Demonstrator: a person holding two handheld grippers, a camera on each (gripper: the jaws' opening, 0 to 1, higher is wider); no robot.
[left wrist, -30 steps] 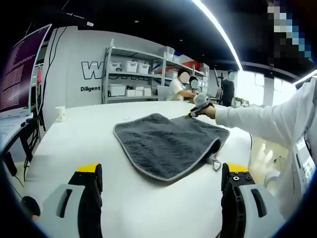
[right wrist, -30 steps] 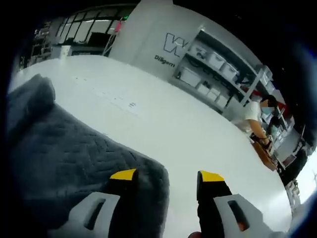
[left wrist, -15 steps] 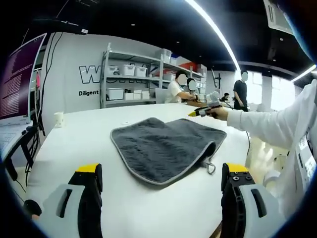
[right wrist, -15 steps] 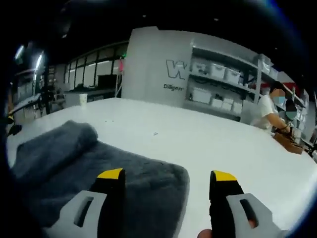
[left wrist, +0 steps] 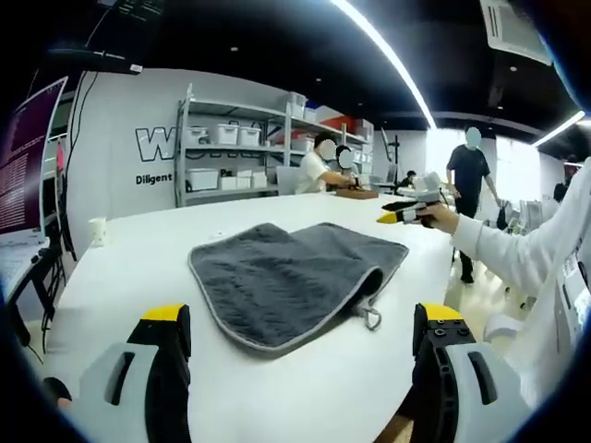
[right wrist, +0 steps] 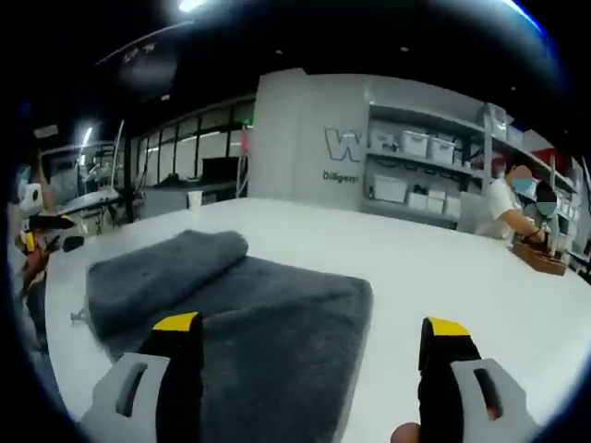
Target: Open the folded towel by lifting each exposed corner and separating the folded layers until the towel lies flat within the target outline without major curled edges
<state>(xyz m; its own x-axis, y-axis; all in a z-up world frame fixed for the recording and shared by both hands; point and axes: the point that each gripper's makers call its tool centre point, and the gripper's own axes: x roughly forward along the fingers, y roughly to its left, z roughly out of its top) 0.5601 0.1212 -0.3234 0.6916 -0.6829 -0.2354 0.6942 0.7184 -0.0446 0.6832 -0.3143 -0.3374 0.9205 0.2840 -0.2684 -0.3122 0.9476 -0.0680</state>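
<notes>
In the left gripper view we see our left hand-held gripper (left wrist: 300, 323) with its jaws spread wide apart, holding nothing and raised clear of the white tabletop (left wrist: 129, 268), short of the towel's near edge. The grey towel (left wrist: 277, 277) lies folded on the tabletop ahead of it, its pale-trimmed edge running along the near side and a small hanging loop (left wrist: 371, 318) sticking out at the near right corner, where the upper layer gapes a little. From here the towel's long axis runs from near left to far right.

Further right, our right hand-held gripper (left wrist: 399, 212) (yellow-tipped) is held in the air beyond the towel's far right corner, not touching it.

In the right gripper view that hand-held gripper (right wrist: 309, 328) has its jaws wide apart and empty, above the towel (right wrist: 277, 314), whose folded-over layer forms a thick roll (right wrist: 162, 272) at the left.
</notes>
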